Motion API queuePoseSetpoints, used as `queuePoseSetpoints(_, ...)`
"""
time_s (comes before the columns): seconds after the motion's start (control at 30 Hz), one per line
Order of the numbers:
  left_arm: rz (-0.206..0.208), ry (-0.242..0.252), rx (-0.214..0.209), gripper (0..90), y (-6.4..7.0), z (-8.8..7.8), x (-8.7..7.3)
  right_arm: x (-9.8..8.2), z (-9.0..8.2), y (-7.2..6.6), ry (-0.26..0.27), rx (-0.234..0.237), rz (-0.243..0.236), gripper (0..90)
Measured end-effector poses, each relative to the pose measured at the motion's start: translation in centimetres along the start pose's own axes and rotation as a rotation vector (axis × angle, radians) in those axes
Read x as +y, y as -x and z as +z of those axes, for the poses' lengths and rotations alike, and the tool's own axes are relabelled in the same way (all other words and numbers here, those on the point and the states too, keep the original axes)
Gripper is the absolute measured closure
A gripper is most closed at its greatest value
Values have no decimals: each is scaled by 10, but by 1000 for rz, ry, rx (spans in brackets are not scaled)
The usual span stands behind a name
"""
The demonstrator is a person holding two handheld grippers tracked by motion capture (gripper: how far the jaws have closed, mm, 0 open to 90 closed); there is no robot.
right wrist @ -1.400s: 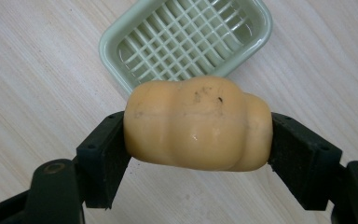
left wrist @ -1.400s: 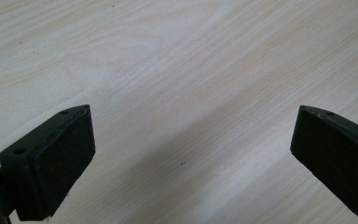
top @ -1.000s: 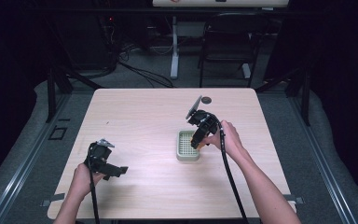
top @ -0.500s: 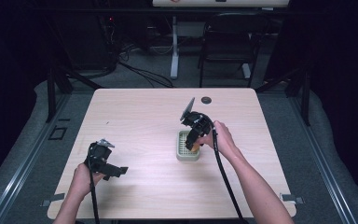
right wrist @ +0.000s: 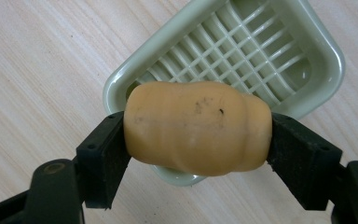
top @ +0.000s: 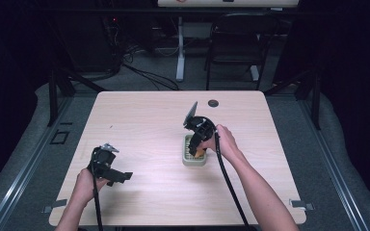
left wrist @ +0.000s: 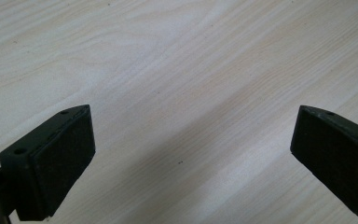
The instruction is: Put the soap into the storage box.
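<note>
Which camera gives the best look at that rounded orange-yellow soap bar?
The right gripper view: the rounded orange-yellow soap bar sits large between the black jaws, above the pale green slotted dish. The high view shows a small orange speck.

Left gripper (left wrist: 191,158) over bare desk (left wrist: 177,70), jaws spread wide apart, nothing between them. One black jaw at lower left of view, other at lower right. Pale wood grain runs slantwise across desk surface. Small dark speck on desk between jaws.

Pale orange soap (right wrist: 196,127), pale green grid-patterned soap dish (right wrist: 307,37), light wood-grain table (top: 139,120), black tool pads (right wrist: 103,154)
</note>
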State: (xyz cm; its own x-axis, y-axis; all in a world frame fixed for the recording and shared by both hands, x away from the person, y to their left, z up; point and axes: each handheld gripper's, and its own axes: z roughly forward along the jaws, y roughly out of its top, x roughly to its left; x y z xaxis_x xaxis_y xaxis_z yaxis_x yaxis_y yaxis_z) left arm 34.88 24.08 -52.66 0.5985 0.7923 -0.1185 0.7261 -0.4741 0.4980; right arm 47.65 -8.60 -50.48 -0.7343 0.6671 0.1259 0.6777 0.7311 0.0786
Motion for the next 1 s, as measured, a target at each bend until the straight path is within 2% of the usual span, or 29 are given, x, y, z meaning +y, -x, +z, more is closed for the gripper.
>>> queuePoseSetpoints(0.03, 0, -1, -1, 0, 0, 0, 0, 1, 1, 0, 3, 4, 12, 251)
queuePoseSetpoints(0.07, 0, -2, -1, 0, 0, 0, 0, 1, 1, 0, 15, 6, 12, 250)
queuePoseSetpoints(0.17, 0, -2, 0, 0, 0, 0, 0, 3, 1, 1, 10, 2, 10, 249)
queuePoseSetpoints(0.27, 0, -4, 0, 0, 0, 1, 0, 3, 4, 1, 51, 11, 32, 249)
queuePoseSetpoints(0.4, -2, -4, -2, 0, 0, 1, 0, 7, 5, 2, 58, 2, 41, 249)
queuePoseSetpoints(0.43, -2, -5, -2, 0, 0, 1, 0, 8, 6, 2, 68, 0, 43, 249)
queuePoseSetpoints(0.47, -2, -5, -2, 0, 0, 1, 0, 8, 9, 0, 102, 1, 62, 249)
queuePoseSetpoints(0.5, -1, -5, -3, 0, 0, 1, 0, 10, 8, 1, 79, -8, 42, 249)
queuePoseSetpoints(0.57, -4, -4, -2, 0, 0, 1, 0, 13, 9, 0, 71, -16, 43, 248)
queuePoseSetpoints(0.6, -4, -5, -2, 0, 0, 1, -1, 13, 11, 0, 92, -16, 41, 249)
queuePoseSetpoints(0.73, -5, -5, -3, 0, 0, 1, -1, 14, 13, -2, 98, -13, 88, 250)
queuePoseSetpoints(0.77, -5, -5, -3, 0, 0, 1, -1, 14, 12, 0, 87, -22, 74, 250)
queuePoseSetpoints(0.9, -5, -6, -3, 0, 0, 1, -1, 14, 12, -1, 93, -20, 133, 250)
queuePoseSetpoints(1.0, -2, -9, -3, 0, 0, 1, -1, 14, 13, 1, 97, -27, 150, 249)
